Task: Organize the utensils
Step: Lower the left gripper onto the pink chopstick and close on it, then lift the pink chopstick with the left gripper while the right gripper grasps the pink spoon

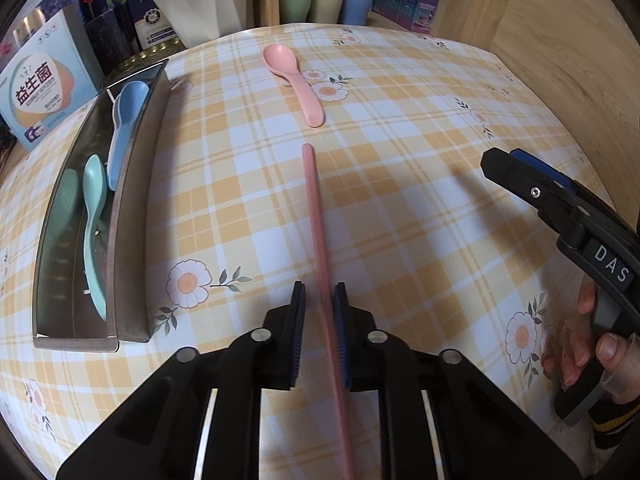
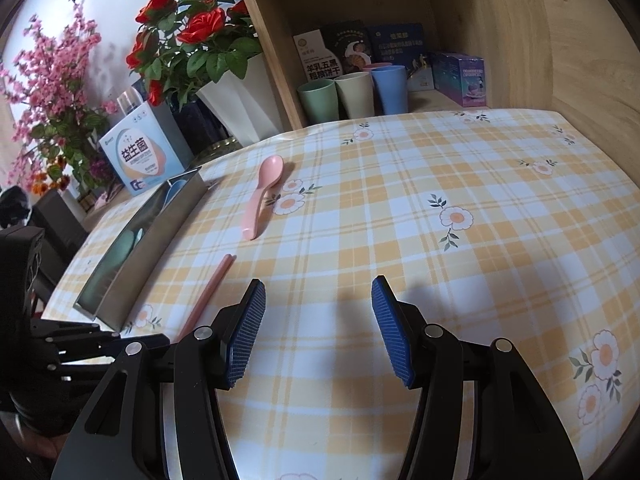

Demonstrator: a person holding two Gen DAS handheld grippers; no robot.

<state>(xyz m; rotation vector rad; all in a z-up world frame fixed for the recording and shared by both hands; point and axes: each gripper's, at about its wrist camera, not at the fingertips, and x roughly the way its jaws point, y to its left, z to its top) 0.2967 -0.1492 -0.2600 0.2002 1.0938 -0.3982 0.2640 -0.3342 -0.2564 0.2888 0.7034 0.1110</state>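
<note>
My left gripper (image 1: 320, 300) straddles pink chopsticks (image 1: 316, 216) that lie pointing away on the checked tablecloth; its jaws are narrowly open, the right pad touching them, the left pad a little apart. A pink spoon (image 1: 294, 82) lies beyond the chopsticks' tip. A steel tray (image 1: 136, 216) at the left holds a blue spoon (image 1: 126, 120) and a mint spoon (image 1: 94, 224). My right gripper (image 2: 318, 320) is open and empty above the cloth; it shows at the right of the left wrist view (image 1: 532, 192). The chopsticks (image 2: 210, 292), pink spoon (image 2: 264, 194) and tray (image 2: 160, 240) show left of it.
A wooden shelf holds three cups (image 2: 354, 94) and boxes at the back. A white vase with red roses (image 2: 244, 96) and a blue-white box (image 2: 140, 156) stand behind the tray. A wooden wall (image 1: 560, 60) borders the table's right side.
</note>
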